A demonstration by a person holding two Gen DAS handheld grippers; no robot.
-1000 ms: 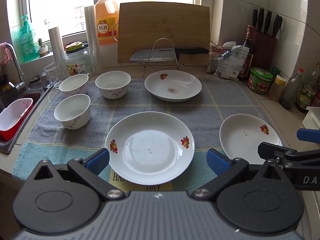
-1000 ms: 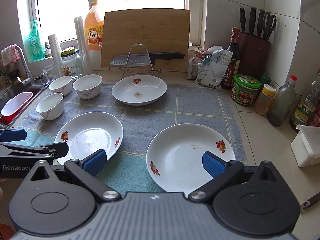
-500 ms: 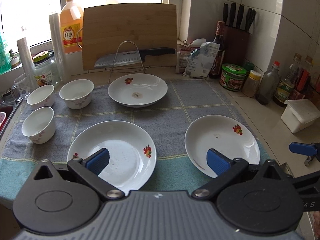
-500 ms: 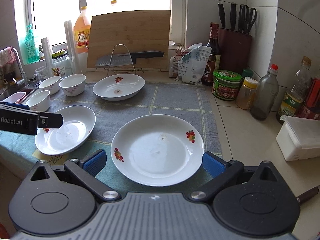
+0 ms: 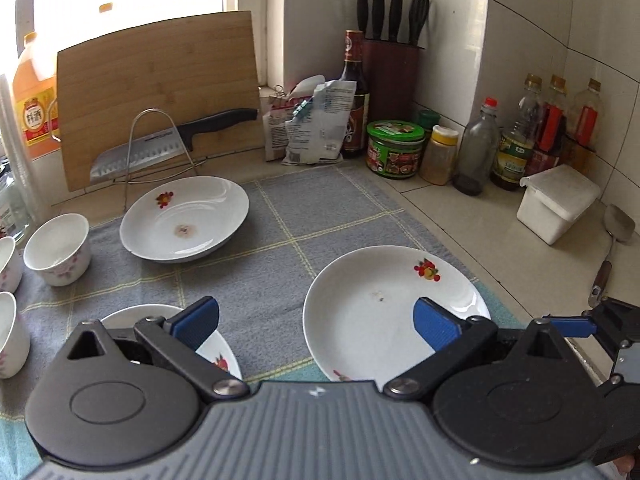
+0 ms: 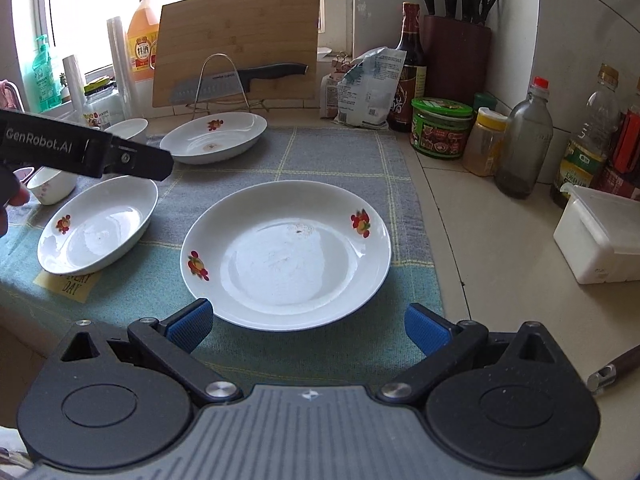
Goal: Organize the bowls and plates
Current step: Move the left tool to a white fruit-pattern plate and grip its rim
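Right wrist view is showing the right claw (image 6: 307, 322) spread wide and gripping nothing, its blue pads sitting just short of the near rim of the right plate (image 6: 286, 254), which is lying flat on the checked towel (image 6: 340, 160) near the right edge of the tabletop (image 6: 500, 248). Left wrist view is showing the left claw (image 5: 316, 322) likewise gaping and empty, hovering over the gap between that same right plate (image 5: 384, 304) and the left plate (image 5: 224, 356), whose rim is peeking out under its left pad.

Judging by this, the task is only beginning: nothing is stacked, and the step in hand looks like lining up on the right plate for a first pick.

Further left in the right wrist view, the left plate (image 6: 98, 226) is resting on the towel, well apart from the right one. Beyond both, the far plate (image 6: 214, 136) is sitting near the wire knife stand (image 6: 220, 80) and the cutting board (image 6: 236, 44). At the far left, three small bowls (image 5: 58, 248) are grouped together, each standing upright and separate.

The next move probably calls for lowering the right claw so one pad slips under the plate's near rim and the other comes over it, then closing firmly; the rim is thin, glazed and likely slippery, so a shallow bite could let it tip out.
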